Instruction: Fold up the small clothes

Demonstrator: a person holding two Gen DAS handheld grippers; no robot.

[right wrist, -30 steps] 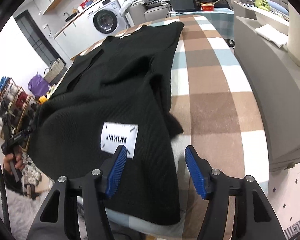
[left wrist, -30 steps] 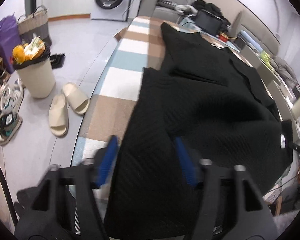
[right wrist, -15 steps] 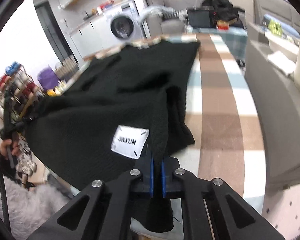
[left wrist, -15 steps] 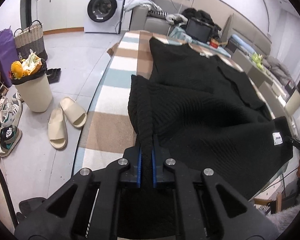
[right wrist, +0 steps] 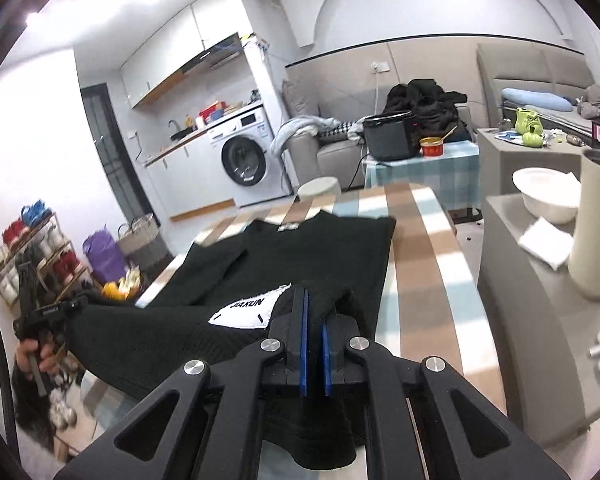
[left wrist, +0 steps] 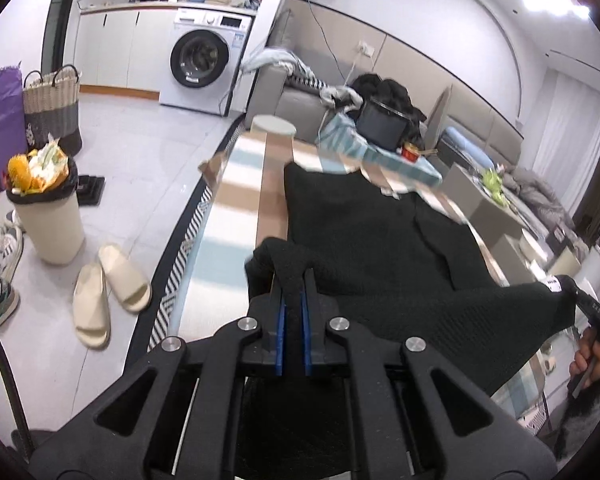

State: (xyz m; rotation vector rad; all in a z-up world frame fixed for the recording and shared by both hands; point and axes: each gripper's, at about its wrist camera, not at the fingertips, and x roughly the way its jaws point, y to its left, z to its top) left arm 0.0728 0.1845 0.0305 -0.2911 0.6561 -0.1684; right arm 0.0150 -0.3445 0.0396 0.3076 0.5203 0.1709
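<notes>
Now both of our grippers have gone from spread, a second ago, to pinched on the near hem of the black knit sweater [left wrist: 364, 240], and they have lifted it clear of the table [left wrist: 240, 200]. That tells us the grasp step is over and the fold itself is beginning: the hem is ready to be carried forward over the body of the garment.

Starting on the left, our left gripper [left wrist: 293, 320] has its blue pads pressed together on a bunched corner of the hem, which humps up just ahead of the fingertips. From there the fabric stretches away to the right as a raised, taut edge, and the rest of the sweater lies flat on the checked cloth ahead of the gripper, its collar at the far end. Off to the left, below table height, we see a pair of cream slippers [left wrist: 108, 292] and a full waste bin [left wrist: 44, 208] on the floor.

On the right, our right gripper [right wrist: 314, 348] is likewise clamped on the other hem corner, the knit wrapping over its fingertips. The white JIAXUN label [right wrist: 248, 310] sits just left of the pads, turned up toward us. The hem runs off leftward, while the sweater's body lies ahead on the table, well short of the far edge.
</notes>
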